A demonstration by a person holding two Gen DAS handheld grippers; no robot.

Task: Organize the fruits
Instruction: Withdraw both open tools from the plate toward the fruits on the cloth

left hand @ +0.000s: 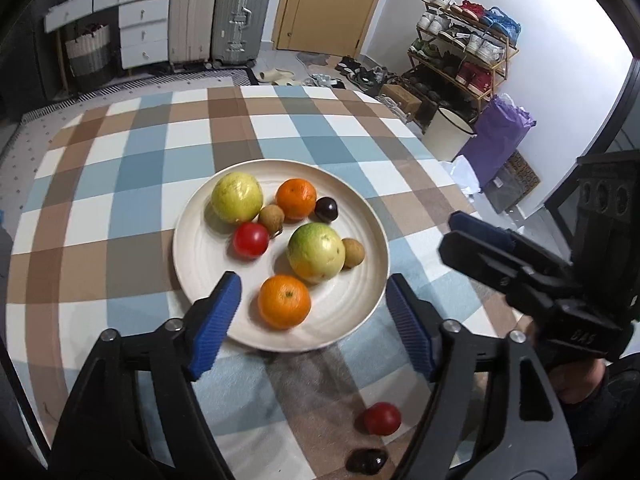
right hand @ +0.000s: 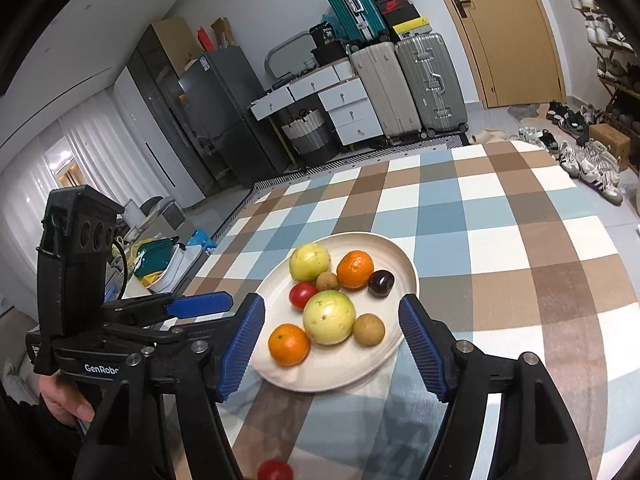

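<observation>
A cream plate on the checked tablecloth holds two guavas, two oranges, a red tomato, two brown longans and a dark plum. A second tomato and a second dark plum lie on the cloth in front of the plate. My left gripper hangs open above the plate's near rim and holds nothing. My right gripper is open and empty too, near the same edge of the plate. In the left wrist view the right gripper shows at the plate's right.
The table's far edge drops to a floor with suitcases, a drawer unit and a shoe rack. A white bin and a purple bag stand off the table's right side. A person's hand holds the left gripper.
</observation>
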